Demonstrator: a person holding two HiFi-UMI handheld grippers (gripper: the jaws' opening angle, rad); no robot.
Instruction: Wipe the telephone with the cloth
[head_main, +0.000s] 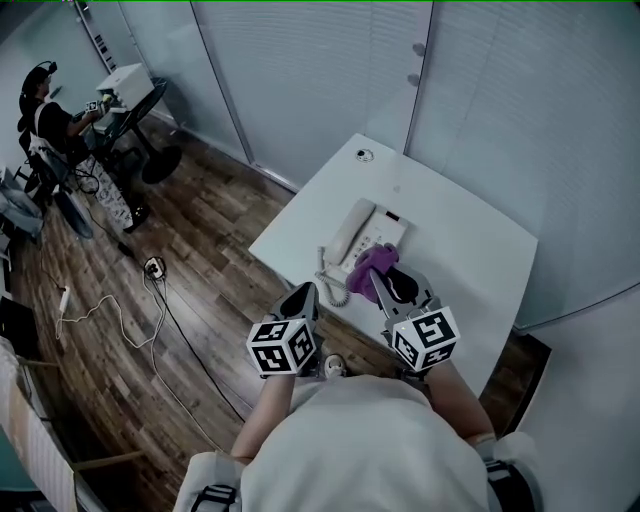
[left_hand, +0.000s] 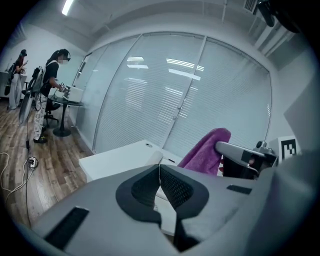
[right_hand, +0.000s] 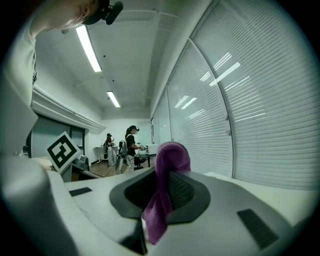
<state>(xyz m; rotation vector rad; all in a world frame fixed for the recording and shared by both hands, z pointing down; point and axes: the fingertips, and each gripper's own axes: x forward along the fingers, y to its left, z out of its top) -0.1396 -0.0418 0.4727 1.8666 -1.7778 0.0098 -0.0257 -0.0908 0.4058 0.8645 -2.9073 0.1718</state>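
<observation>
— Your head view looks steeply down on the white table (head_main: 480, 250) from above.
— And your gripper views sit close behind their jaws, facing nearly level, the blinds (left_hand: 150, 100) in both; all three share the purple cloth (head_main: 372, 262).

The cloth (head_main: 372, 262) is a plain purple, the one strong colour here. The telephone (head_main: 360, 232) is white, and so is its coiled cord (head_main: 331, 281). They lie on a plain white worktop (head_main: 470, 250). The left gripper (head_main: 303, 297) and right gripper (head_main: 388, 283) are grey, with black pads on the jaws marked in a fine cross-hatch. The left cube (head_main: 282, 346) and right cube (head_main: 425, 338) are white with black square markers. The floor (head_main: 200, 270) is dark brown wood in streaky planks, with a white cable (head_main: 100, 310) and a black cable (head_main: 185, 345) across it. The blinds (head_main: 520, 120) are pale blue-grey in thin horizontal slats.
</observation>
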